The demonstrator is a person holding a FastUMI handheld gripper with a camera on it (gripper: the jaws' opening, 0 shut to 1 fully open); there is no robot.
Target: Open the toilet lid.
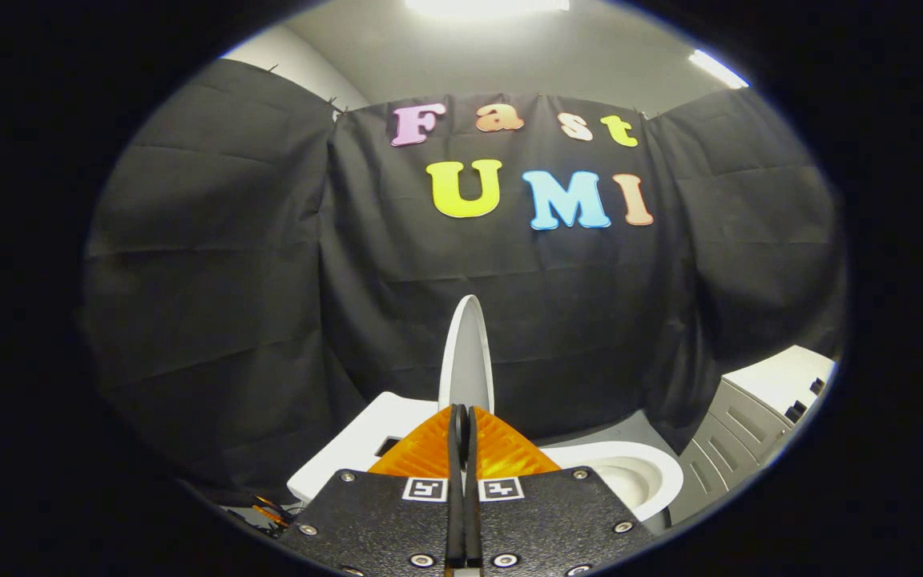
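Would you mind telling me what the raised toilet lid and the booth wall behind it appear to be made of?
The upright white toilet lid, seen edge-on just beyond the closed tongs, looks like smooth, hard plastic with a slight sheen, though it may be another moulded material. The black booth wall looks like matte woven cloth: it hangs in folds and creases.

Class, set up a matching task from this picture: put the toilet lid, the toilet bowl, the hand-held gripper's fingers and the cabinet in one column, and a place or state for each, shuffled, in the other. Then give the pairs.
Things
1. toilet lid
2. toilet bowl
3. hand-held gripper fingers
4. cabinet

Places or states
A. closed together, nothing visibly between them
B. raised upright, seen edge-on just beyond the fingers
C. beside the bowl, against the black cloth wall
D. open, rim showing beside the gripper body

Pairs: 1-B, 2-D, 3-A, 4-C
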